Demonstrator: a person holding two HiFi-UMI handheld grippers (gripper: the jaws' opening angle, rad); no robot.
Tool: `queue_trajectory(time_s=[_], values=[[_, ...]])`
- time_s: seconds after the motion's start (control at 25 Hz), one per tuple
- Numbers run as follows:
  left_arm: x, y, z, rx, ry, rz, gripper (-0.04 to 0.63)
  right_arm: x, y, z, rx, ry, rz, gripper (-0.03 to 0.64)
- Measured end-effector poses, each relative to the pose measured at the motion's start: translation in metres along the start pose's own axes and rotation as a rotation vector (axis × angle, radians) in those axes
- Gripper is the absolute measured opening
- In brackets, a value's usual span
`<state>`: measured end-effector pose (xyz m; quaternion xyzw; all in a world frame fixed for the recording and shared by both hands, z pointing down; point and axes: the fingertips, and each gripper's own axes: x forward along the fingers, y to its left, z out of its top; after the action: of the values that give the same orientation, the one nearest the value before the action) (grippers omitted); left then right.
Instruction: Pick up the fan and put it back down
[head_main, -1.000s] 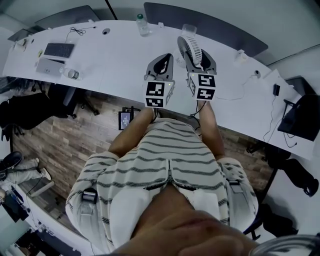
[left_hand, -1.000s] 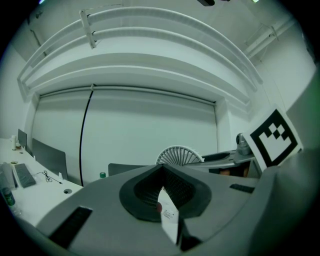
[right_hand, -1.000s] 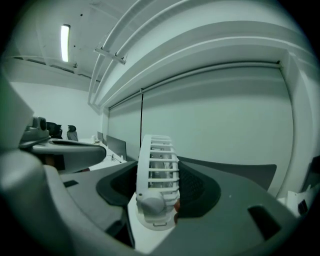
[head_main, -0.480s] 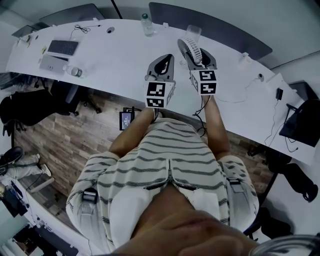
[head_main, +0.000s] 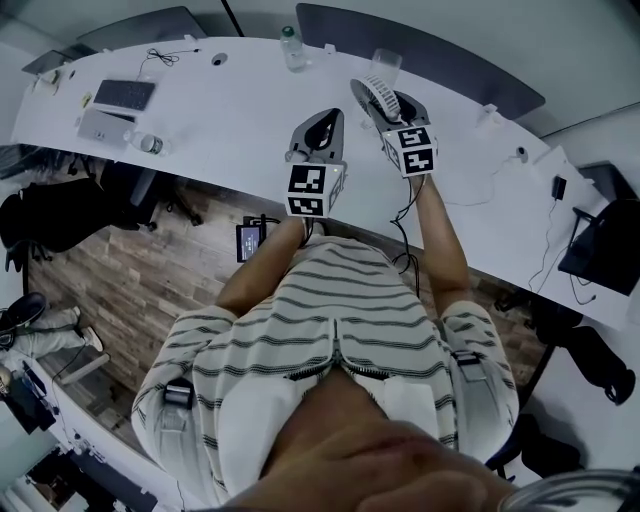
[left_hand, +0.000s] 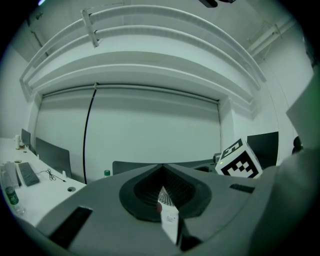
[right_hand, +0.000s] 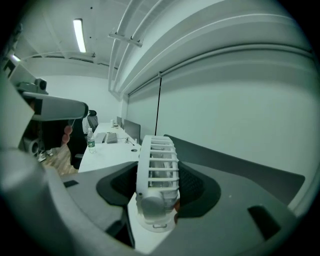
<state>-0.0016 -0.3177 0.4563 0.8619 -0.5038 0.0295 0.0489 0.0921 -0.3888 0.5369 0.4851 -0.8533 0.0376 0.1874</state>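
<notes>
The fan (head_main: 378, 92) is grasped between the jaws of the right hand-held gripper (head_main: 398, 108) and is held over the white worktop (head_main: 230, 110), towards its far edge. In the right gripper view the jaws of that hand-held gripper (right_hand: 156, 172) are seen clenched on either side of the fan (right_hand: 157, 150), whose white ribbed grille is turned edge-on to the camera. Whether the fan's base touches the worktop cannot be told. The left hand-held gripper (head_main: 322, 122) is held just beside the right one, over the worktop's near edge. In the left gripper view its jaws (left_hand: 163, 185) are seen pressed together with nothing grasped. A bottle (head_main: 290, 47) and a keyboard (head_main: 124, 95) are seen further along the worktop
</notes>
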Motion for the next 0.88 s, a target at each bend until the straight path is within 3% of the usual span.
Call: queue_trajectory(time_s=[0.48,0.88], values=[[-0.008,0.013,-0.002,-0.002,0.004,0.024,0.008,0.035,0.004,-0.031,-0.01,0.084,0.129,0.232],[-0.014,0.023,-0.006,-0.051,0.007,0.023,0.008,0.065,0.008,-0.057,-0.06,0.118,0.258,0.232]])
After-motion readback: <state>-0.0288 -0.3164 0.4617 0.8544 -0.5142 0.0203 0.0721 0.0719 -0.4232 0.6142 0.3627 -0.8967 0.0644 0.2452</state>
